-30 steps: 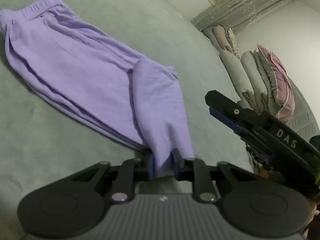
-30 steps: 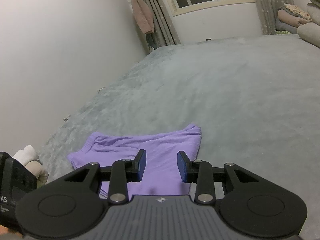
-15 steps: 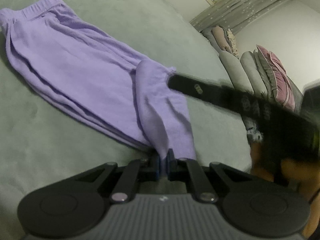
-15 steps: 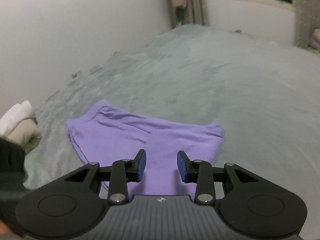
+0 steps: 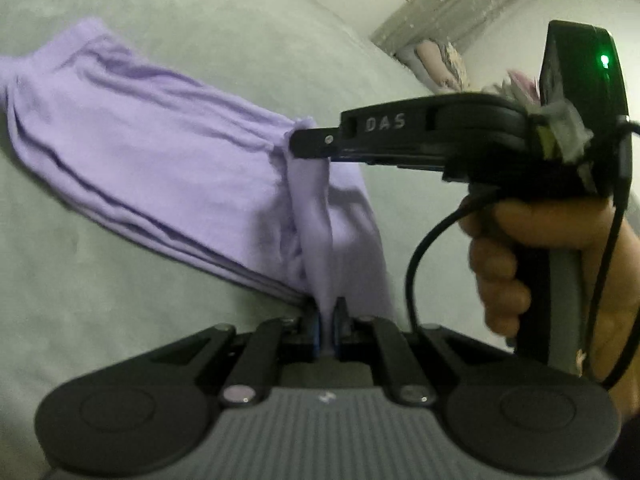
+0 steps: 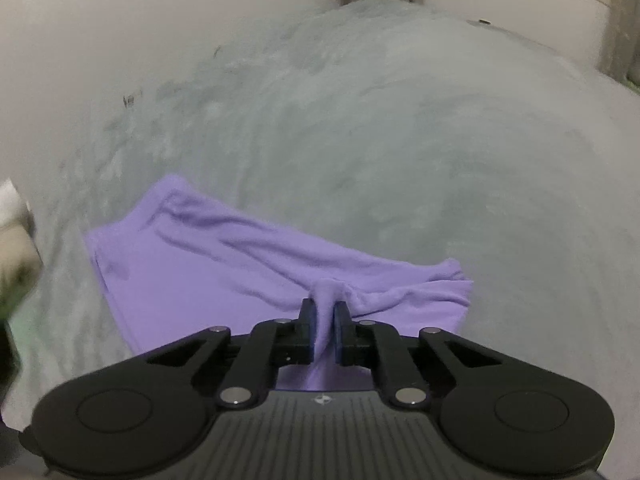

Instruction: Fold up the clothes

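Lilac trousers (image 5: 140, 152) lie flat on the grey-green bed cover (image 5: 100, 320), waistband at the far left. The leg end is folded back toward me. My left gripper (image 5: 326, 320) is shut on the near edge of that fold, with cloth rising between its blue pads. A hand (image 5: 520, 240) holds my right gripper (image 5: 296, 146) from the right, its tip at the far hem of the same leg. In the right wrist view the right gripper (image 6: 325, 320) has its jaws closing, and a bunched ridge of the trousers (image 6: 208, 264) is pinched between the pads.
Pillows (image 5: 440, 60) and a curtain (image 5: 460, 0) stand at the far right of the bed. A pile of pale folded cloth (image 6: 16, 216) sits at the left edge by the white wall (image 6: 120, 40). Bed cover (image 6: 400, 140) stretches beyond the trousers.
The right gripper swung in from the right over the folded leg end and its jaws closed on the hem. The left gripper tightened on the near edge and stayed in place.
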The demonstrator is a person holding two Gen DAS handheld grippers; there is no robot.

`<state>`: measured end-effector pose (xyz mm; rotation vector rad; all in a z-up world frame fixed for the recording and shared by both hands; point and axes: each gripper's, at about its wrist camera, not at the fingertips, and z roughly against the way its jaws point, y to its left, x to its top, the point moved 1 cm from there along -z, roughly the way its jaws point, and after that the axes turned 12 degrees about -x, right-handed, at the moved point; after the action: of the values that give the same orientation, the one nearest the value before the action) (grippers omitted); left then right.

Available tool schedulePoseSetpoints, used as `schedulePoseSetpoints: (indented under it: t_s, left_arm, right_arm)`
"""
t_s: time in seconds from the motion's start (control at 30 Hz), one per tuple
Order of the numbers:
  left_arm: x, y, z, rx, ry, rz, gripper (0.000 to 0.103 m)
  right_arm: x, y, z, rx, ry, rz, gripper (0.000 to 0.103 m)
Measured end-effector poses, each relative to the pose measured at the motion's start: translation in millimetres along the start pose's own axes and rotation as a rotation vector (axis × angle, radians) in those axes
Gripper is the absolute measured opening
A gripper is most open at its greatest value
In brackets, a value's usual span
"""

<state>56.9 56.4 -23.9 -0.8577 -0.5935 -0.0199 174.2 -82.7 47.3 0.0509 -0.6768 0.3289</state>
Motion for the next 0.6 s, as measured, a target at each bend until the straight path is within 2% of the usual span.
schedulePoseSetpoints:
  t_s: [0.2,0.27,0.43,0.6]
  left_arm:
    - [4.0,-14.8,3.3,0.051,0.016,-0.081,0.004]
    - [3.1,-17.1,6.5,0.066,0.016,-0.103,0.004]
    - [3.7,-24.7,27.8,0.104,-0.014,-0.155,0.004]
    - [21.0,-24.2,60.8,0.167,-0.058,-0.207,0.004]
  right_arm:
    - [-5.6,-15.4,2.3,0.090,-0.023,-0.097,0.009]
    - [-5.4,-17.7,2.4,0.090,-0.035,-0.109,0.009]
    - [3.6,-23.2,13.1,0.137,-0.078,-0.174,0.009]
    - [16.3,-28.4,13.6,0.190,-0.117,-0.258,0.008]
